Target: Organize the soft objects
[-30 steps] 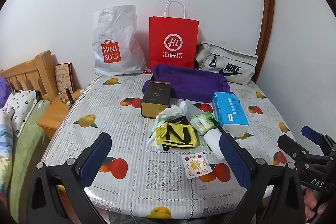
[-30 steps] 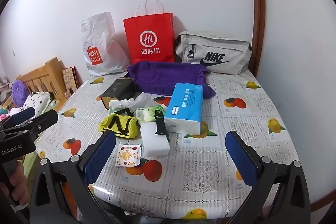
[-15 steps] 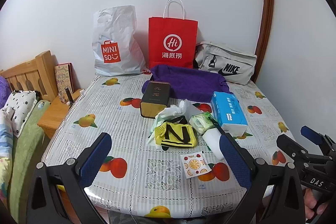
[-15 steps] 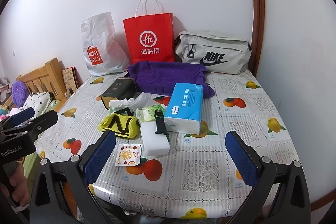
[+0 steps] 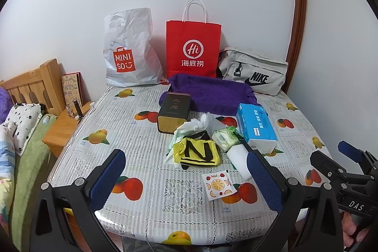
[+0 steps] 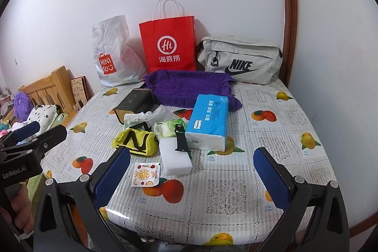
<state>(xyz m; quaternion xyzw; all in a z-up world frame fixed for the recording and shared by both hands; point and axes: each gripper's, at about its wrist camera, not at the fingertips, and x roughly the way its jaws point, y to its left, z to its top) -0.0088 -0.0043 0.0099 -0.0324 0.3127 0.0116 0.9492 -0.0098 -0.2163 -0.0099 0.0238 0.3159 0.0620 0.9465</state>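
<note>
A pile sits mid-table: a yellow mesh pouch with black N (image 5: 197, 152) (image 6: 135, 142), a green wipes pack (image 5: 224, 137) (image 6: 166, 129), a white sponge block (image 5: 239, 158) (image 6: 174, 157), a blue tissue pack (image 5: 256, 125) (image 6: 208, 121), crumpled white plastic (image 5: 196, 125) and a small fruit-print sachet (image 5: 218, 184) (image 6: 145, 174). A purple cloth tray (image 5: 210, 91) (image 6: 189, 87) lies behind them. My left gripper (image 5: 186, 178) is open and empty at the table's near edge. My right gripper (image 6: 191, 177) is open and empty too.
A dark tin box (image 5: 173, 111) stands left of the pile. A black strap (image 6: 180, 139) lies on the sponge. A MINISO bag (image 5: 128, 51), a red paper bag (image 5: 192, 49) and a grey Nike bag (image 5: 255, 73) line the wall. A bed and nightstand (image 5: 61, 126) are left.
Both grippers have drawn back a touch and shifted slightly; the objects on the table have not moved.
</note>
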